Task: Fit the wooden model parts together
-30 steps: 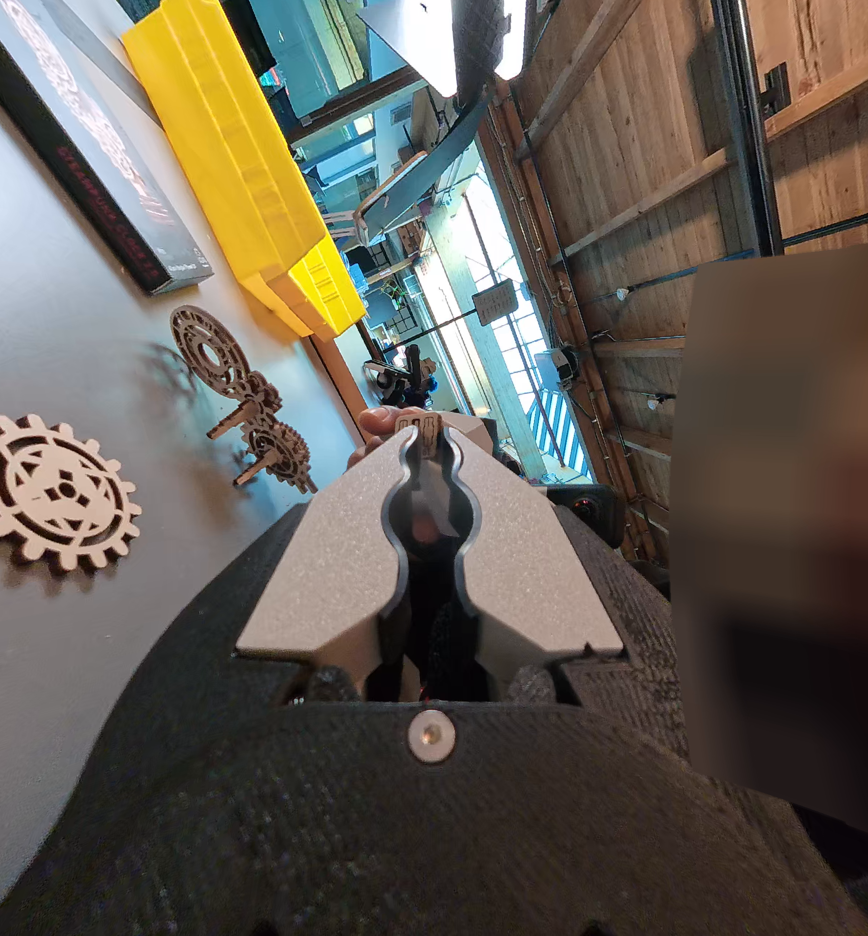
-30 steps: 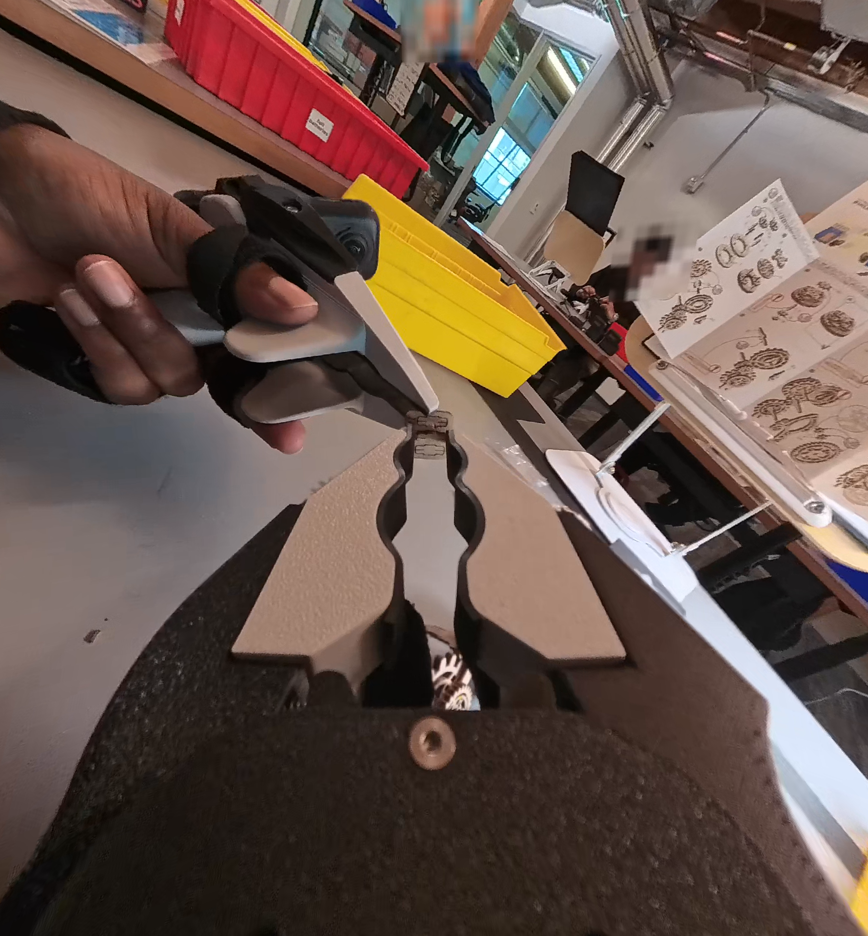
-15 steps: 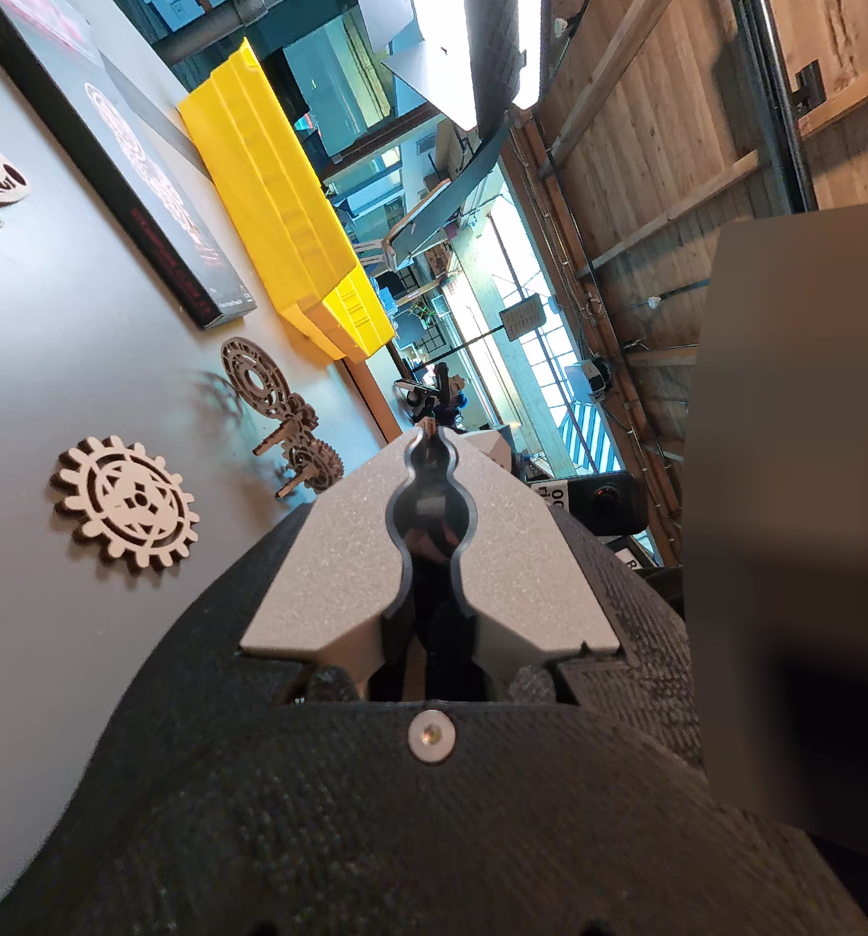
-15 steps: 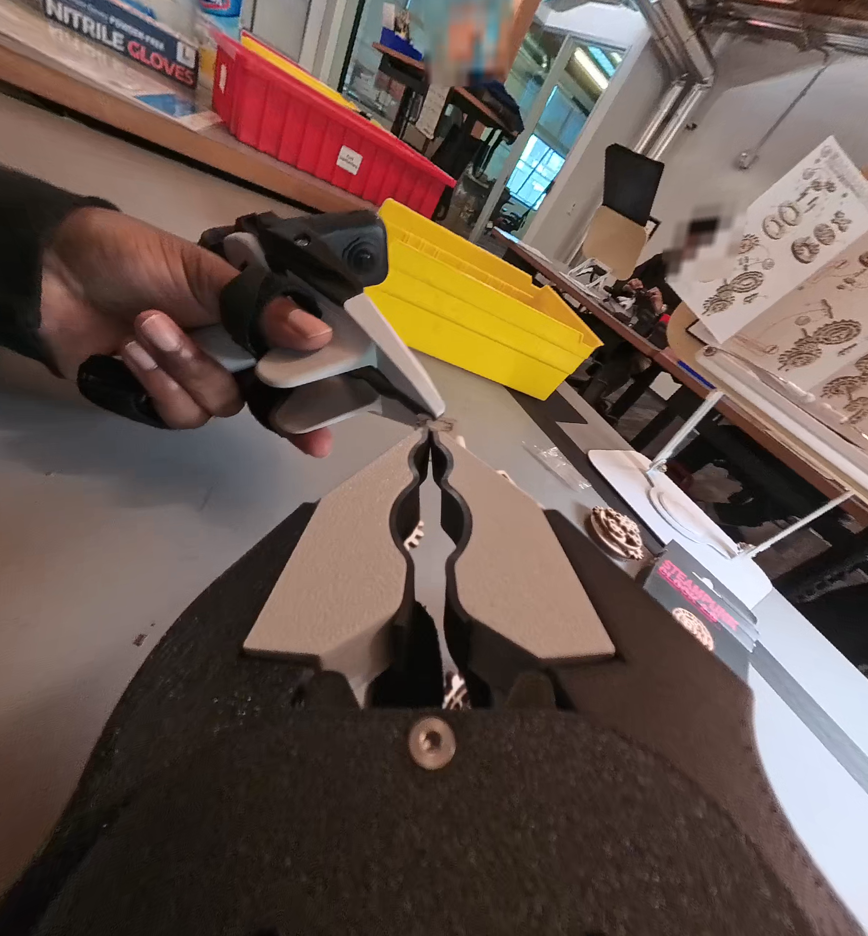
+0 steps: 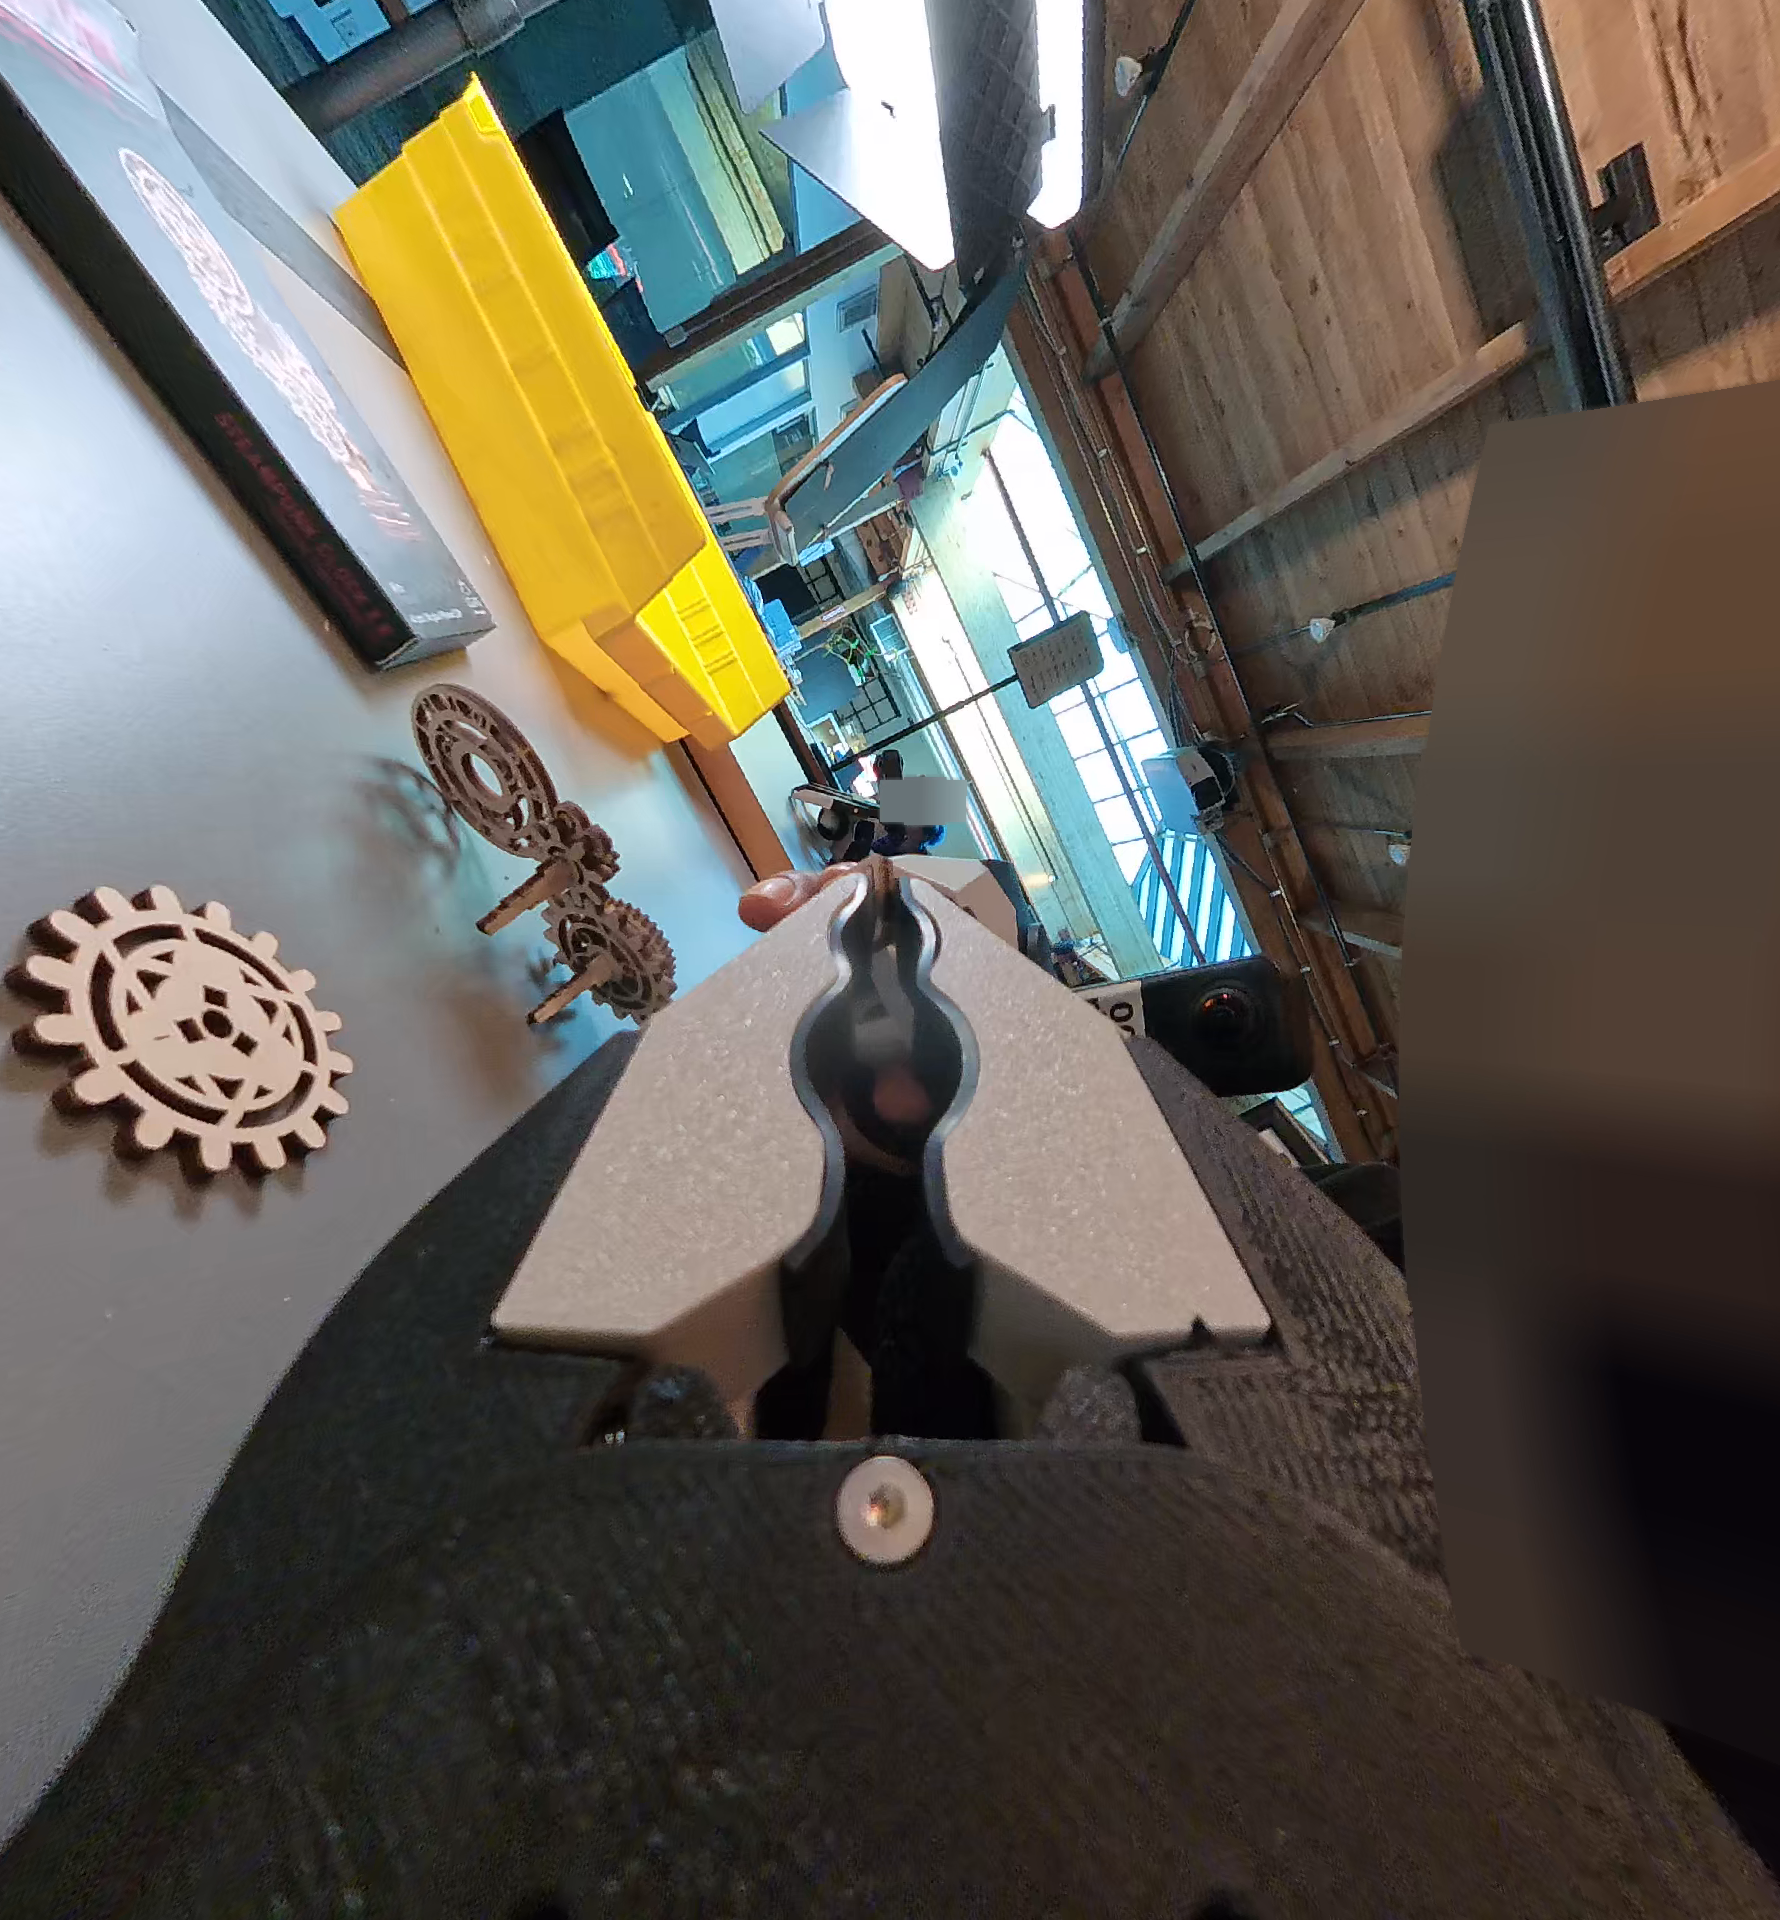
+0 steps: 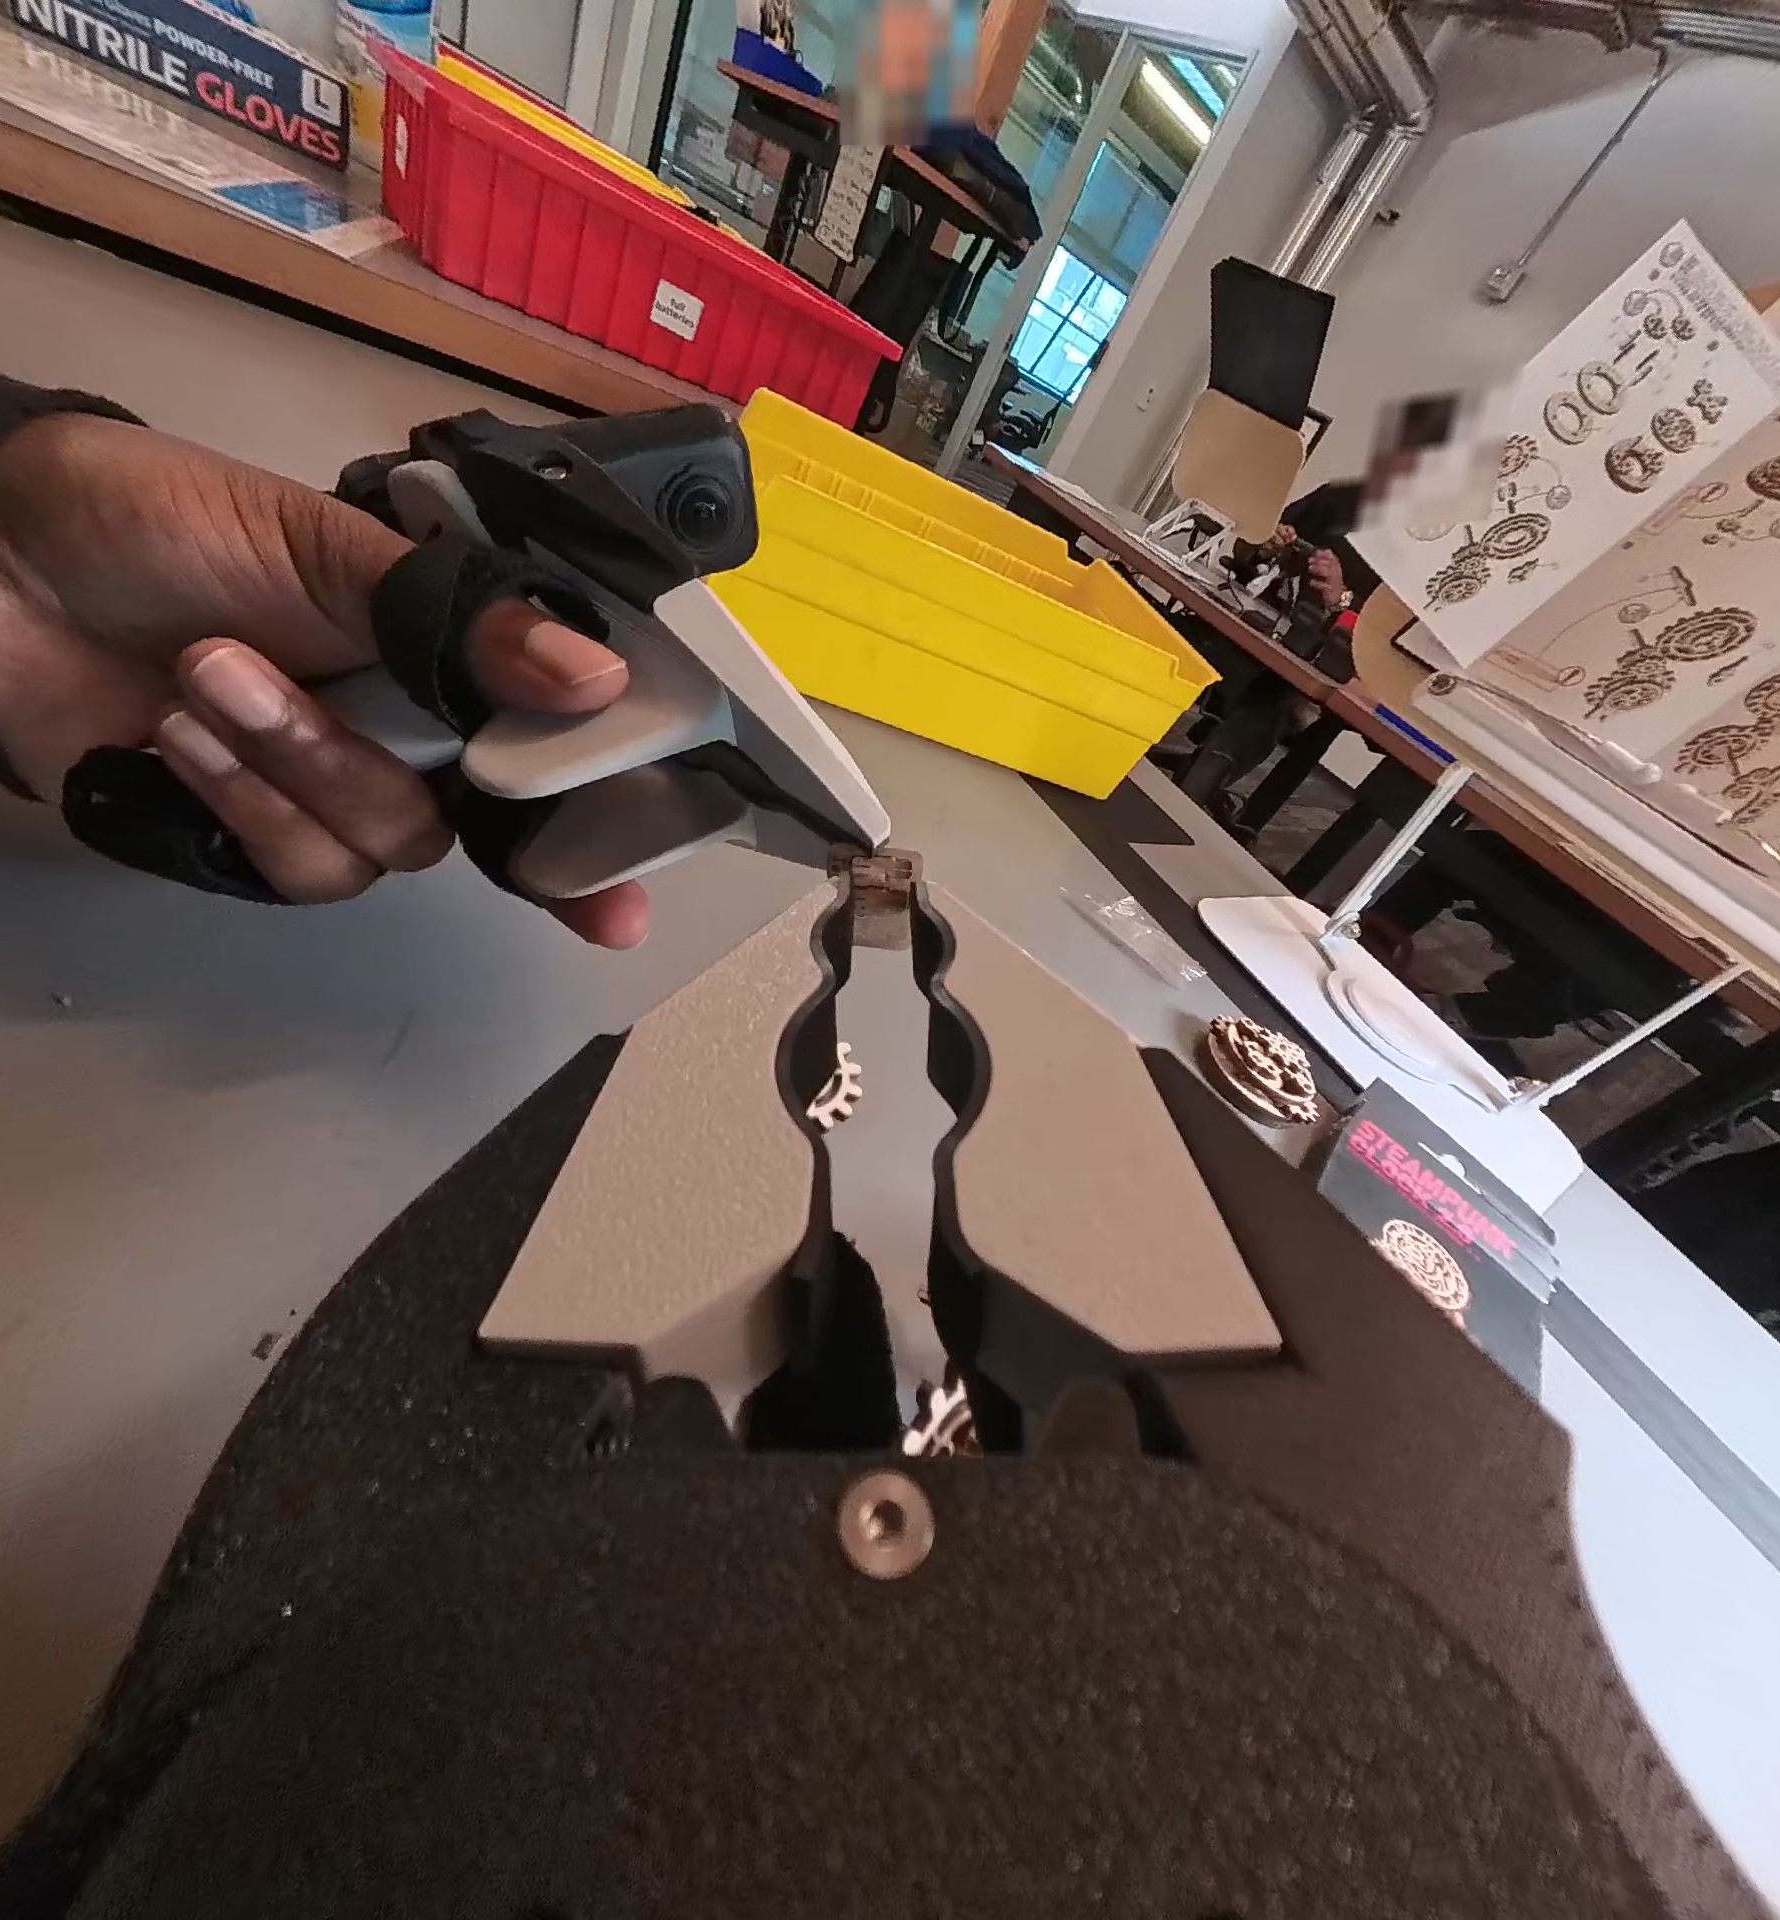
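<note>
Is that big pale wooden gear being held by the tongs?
No, the big pale gear lies flat on the grey table, apart from the left tongs.

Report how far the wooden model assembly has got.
Done: a gear cluster already stands joined on the table. In hand: the right claw pinches a small wooden piece, and the left claw meets it at the tips. Left: the large pale gear and another gear lie loose.

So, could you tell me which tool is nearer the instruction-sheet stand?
Right. The instruction-sheet stand sits right of the right tool; the left tool reaches in from its left.
</note>
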### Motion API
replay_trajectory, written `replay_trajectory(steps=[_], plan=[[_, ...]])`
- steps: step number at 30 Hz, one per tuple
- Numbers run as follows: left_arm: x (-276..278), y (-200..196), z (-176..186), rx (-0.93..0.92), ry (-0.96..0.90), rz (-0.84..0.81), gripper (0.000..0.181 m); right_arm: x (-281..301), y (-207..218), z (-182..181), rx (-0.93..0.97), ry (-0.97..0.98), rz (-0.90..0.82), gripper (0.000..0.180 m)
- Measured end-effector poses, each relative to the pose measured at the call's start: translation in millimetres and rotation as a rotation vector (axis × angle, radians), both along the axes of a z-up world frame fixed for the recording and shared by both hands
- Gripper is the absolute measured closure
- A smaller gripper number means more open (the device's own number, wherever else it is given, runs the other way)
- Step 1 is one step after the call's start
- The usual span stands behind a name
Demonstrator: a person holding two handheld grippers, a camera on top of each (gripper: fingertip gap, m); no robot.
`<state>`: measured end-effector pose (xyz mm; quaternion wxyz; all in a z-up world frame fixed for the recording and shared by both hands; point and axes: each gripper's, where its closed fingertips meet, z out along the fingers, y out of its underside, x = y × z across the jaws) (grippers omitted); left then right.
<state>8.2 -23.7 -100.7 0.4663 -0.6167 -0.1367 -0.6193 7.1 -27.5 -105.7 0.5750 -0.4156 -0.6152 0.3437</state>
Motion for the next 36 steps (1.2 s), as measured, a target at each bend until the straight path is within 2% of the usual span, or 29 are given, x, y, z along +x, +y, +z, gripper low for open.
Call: replay_trajectory(steps=[2,3,7,10,15,19,23,26,30,36], plan=[[-1,1,0,-0.002,-0.010,0.013,0.180,-1,1,0,0.024,-0.001,-0.020,0.172],[-3,2,1,0.003,-0.016,0.024,0.181,-1,2,-2,0.045,-0.012,-0.032,0.180],[3,4,2,0.005,0.005,0.019,0.181,-10,-23,-17,0.146,-0.073,0.046,0.180],[-14,6,0,0.002,0.007,0.077,0.181,-9,-25,-8,0.085,-0.034,0.070,0.180],[-41,7,-2,0.020,0.132,0.147,0.181,-4,-7,-10,0.045,-0.044,0.023,0.180],[-40,7,-12,0.027,0.314,0.110,0.168,6,23,1,0.000,-0.016,-0.060,0.176],[-17,8,-30,0.045,0.540,0.019,0.153,27,69,19,-0.201,0.077,-0.161,0.172],[4,11,-52,0.057,0.800,-0.076,0.146,38,90,26,-0.344,0.140,-0.192,0.170],[34,15,-79,0.062,1.044,-0.237,0.149,43,100,29,-0.417,0.170,-0.205,0.170],[45,35,-100,0.047,1.242,-0.292,0.149,44,96,31,-0.408,0.170,-0.192,0.171]])
